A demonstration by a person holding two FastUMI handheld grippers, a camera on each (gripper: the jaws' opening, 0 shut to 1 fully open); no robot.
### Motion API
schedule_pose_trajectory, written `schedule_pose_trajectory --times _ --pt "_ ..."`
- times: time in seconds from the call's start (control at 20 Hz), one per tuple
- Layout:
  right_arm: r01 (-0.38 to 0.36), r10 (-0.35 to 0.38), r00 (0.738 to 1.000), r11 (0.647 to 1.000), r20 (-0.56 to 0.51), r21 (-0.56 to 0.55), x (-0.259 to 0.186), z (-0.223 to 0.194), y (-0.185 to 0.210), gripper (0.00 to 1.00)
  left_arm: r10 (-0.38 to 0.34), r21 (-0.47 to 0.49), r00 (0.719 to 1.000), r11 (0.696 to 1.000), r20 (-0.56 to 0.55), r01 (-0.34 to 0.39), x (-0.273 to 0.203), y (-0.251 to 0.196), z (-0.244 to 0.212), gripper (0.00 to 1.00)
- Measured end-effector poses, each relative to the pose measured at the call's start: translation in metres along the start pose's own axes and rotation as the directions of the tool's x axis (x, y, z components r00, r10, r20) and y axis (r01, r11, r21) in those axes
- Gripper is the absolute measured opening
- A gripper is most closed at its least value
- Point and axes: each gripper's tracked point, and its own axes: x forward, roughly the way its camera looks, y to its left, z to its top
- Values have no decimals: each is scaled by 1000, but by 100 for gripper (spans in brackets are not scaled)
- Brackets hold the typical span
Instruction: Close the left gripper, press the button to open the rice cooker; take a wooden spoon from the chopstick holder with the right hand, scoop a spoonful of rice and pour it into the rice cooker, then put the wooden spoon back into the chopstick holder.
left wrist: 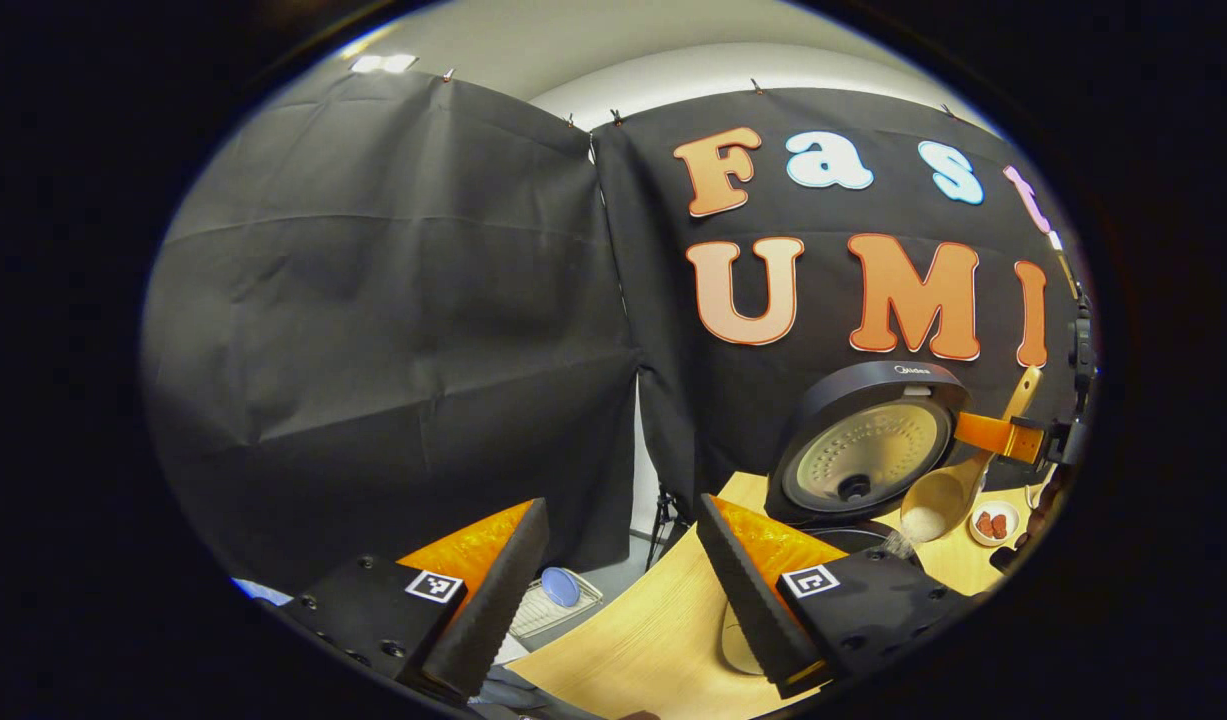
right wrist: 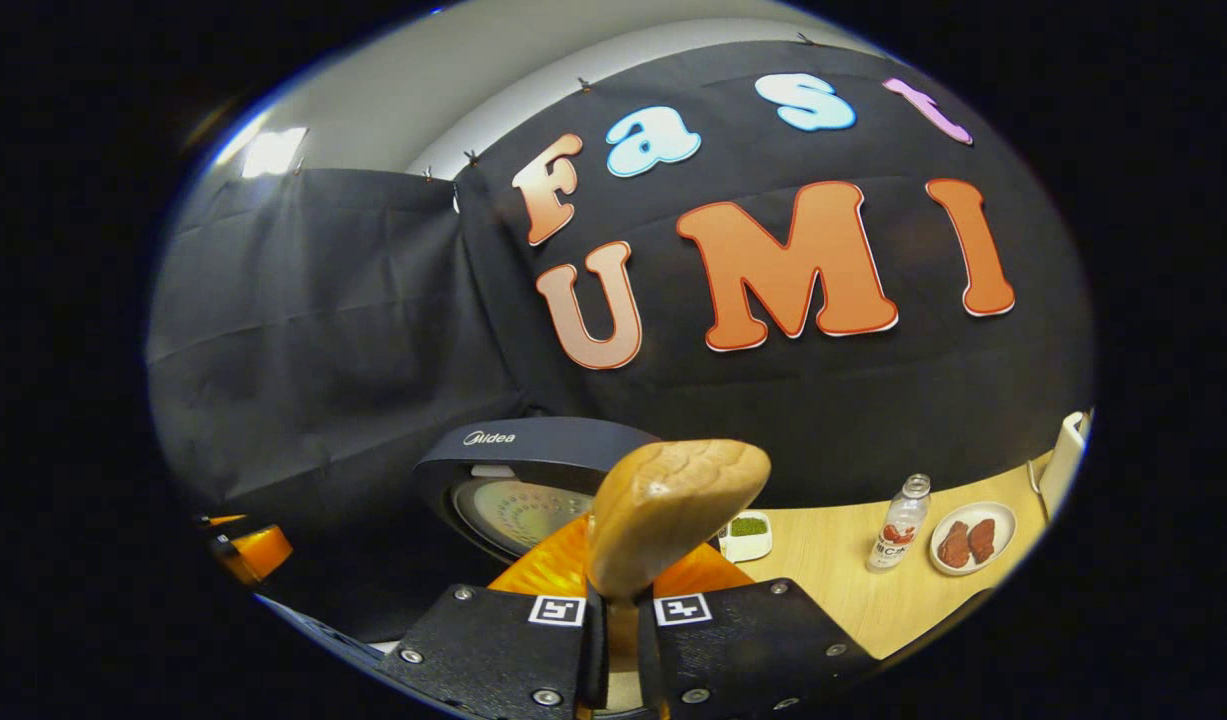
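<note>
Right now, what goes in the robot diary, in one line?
step: pouring rice | right gripper: shut on tan wooden spoon | black rice cooker lid: open | left gripper: open

On my tabletop [right wrist: 833, 590]: one rice cooker [left wrist: 866, 450] with its lid up, one wooden spoon [left wrist: 941, 492] carrying one heap of rice, one bottle [right wrist: 899, 536], one round plate [right wrist: 973, 538] bearing two reddish pieces, and one small white dish [right wrist: 746, 534] of something green. I hold two tongs, my left tongs [left wrist: 623, 590] and my right tongs [right wrist: 621, 640].

Each gripper [left wrist: 623, 590] [right wrist: 613, 640] carries black screwed plates with square black-and-white tags beside ridged fingers [left wrist: 493, 590].
</note>
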Motion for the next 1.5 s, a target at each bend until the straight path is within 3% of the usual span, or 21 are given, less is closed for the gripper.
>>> schedule_pose_trajectory --times 0.35,0.7,0.8,1.0,1.2,1.5 --pt "-62 67 998 974 14 -217 0 -12 28 11 7 1 1000 1000 -18 -7 0 6 -9 100" --pt "-157 200 979 873 44 -461 -4 -12 68 11 26 -6 999 1000 -25 -27 1 14 -13 100" --pt "-159 210 976 865 56 -476 -10 -10 70 11 30 -1 999 1000 -23 -30 1 14 -13 100" --pt "-156 195 978 916 71 -370 -27 2 58 11 27 5 999 1000 -20 -27 0 9 -12 100" --pt "-117 135 988 971 78 -209 -44 21 21 11 9 11 1000 1000 -12 -9 -1 -4 -5 100" --pt "-24 25 998 1000 54 -12 -74 28 -49 11 -41 26 999 999 -4 41 -2 -43 4 100"
